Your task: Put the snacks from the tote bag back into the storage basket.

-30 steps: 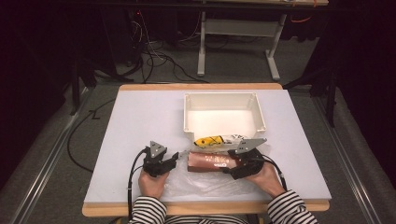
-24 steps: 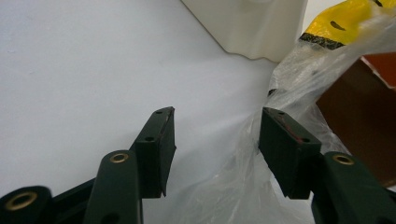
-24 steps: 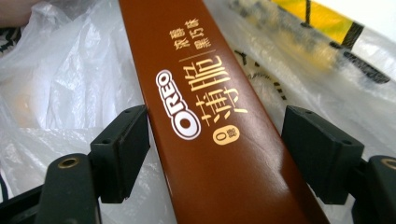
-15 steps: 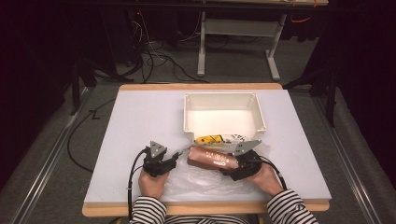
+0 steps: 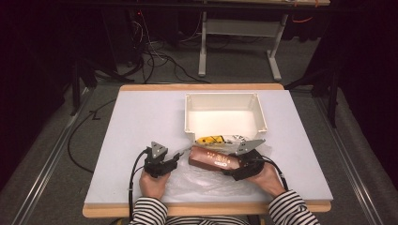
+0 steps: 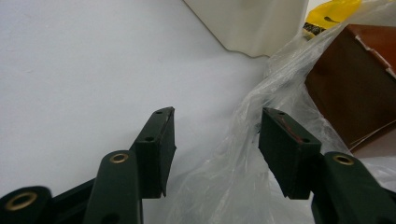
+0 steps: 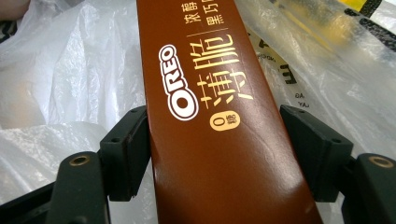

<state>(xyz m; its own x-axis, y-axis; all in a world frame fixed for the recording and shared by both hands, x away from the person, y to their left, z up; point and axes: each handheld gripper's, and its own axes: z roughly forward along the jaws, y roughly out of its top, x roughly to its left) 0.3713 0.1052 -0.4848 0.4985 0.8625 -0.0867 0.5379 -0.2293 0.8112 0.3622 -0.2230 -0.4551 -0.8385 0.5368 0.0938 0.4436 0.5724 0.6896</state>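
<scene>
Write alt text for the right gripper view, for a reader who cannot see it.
A brown Oreo box runs up the middle of the picture, clamped between the right gripper's two black jaws. Crinkled clear plastic bag lies under and on both sides of it, and a yellow packet peeks in at the top right corner.

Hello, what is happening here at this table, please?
A person at a white table holds a gripper in each hand. The right gripper is shut on a brown Oreo box, holding it over a clear plastic bag that lies near the table's front edge. The left gripper is open, with the bag's edge loosely between its jaws, not pinched. Behind the box sit a yellow packet and a white bin. Whether the box is going in or coming out I cannot tell.
</scene>
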